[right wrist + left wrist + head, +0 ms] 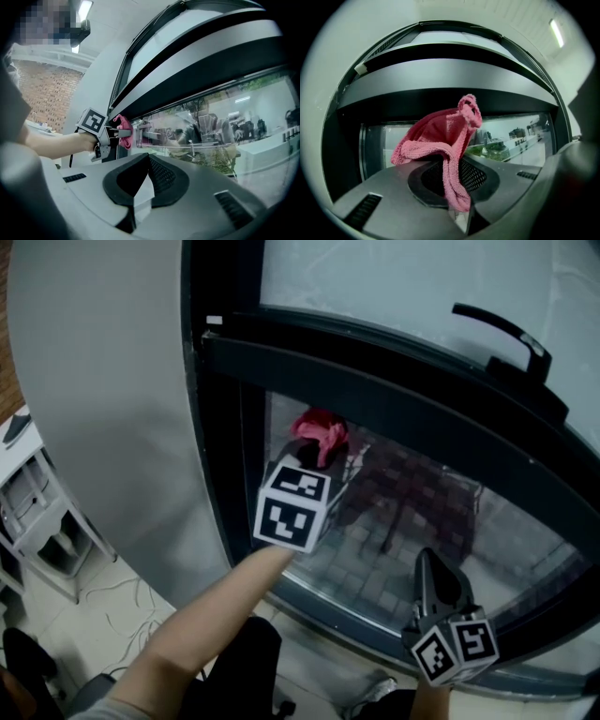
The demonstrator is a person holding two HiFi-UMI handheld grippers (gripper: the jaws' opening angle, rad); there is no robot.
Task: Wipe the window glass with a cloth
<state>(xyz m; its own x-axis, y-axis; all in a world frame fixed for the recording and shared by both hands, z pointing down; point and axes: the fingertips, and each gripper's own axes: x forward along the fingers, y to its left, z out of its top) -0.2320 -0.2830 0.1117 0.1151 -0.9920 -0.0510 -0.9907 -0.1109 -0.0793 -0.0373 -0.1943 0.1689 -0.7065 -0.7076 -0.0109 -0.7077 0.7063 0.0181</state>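
Now pink cloth (436, 138) in clenched left hand-held gripper (453, 168) by window glass (422, 512); right hand-held gripper (147, 165) closed, empty.

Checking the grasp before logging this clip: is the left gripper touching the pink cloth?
Touching. The left gripper view shows the pink cloth pinched between the closed jaws of the left gripper, with most of it bunched above them.

Place: indoor workroom, office or lab in kind.
Signs: dark-framed window (375, 399) with lever handle (502, 334); brick wall (44, 93); ceiling strip light (556, 32); white rack (37, 512); loose cables (122, 601) on pale floor (112, 638).
Outside: paving (375, 563) seen through the glass.
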